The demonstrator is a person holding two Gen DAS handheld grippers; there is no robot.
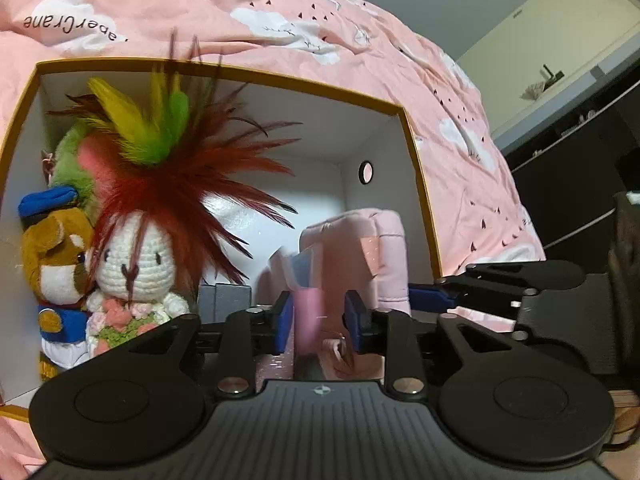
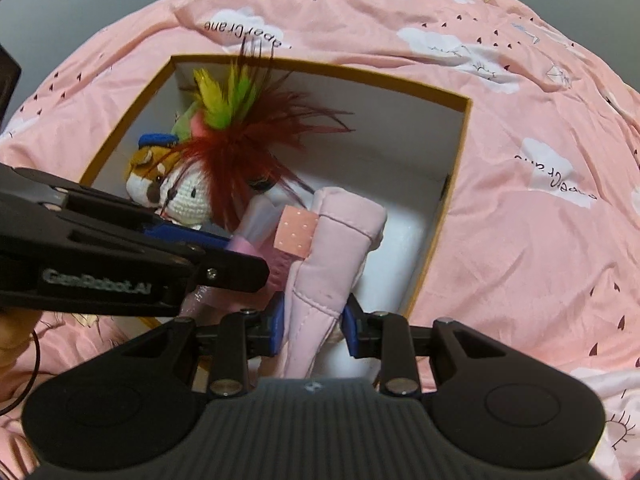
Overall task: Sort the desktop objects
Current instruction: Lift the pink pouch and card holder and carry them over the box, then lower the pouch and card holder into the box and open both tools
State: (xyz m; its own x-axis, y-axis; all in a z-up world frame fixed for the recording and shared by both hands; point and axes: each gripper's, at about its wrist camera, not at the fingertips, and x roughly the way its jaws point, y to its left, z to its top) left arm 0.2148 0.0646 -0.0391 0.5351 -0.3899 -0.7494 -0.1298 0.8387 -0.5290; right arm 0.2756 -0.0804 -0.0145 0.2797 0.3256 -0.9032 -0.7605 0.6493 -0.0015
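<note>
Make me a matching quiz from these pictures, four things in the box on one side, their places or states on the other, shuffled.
Things:
1. white crocheted bunny doll
2. brown plush dog with blue cap
3. pink padded fabric pouch
4. red, yellow and green feather tuft

Places or states:
A. against the box's left wall
B. sticking up above the toys
C. clamped by the right gripper
D. just right of the dog

Pairs: 1-D, 2-A, 3-C, 4-B

A pink cloud-print bedsheet [image 2: 500, 128] fills the background, with dark shelving [image 1: 572, 184] under a pale wall [image 1: 560, 32]
</note>
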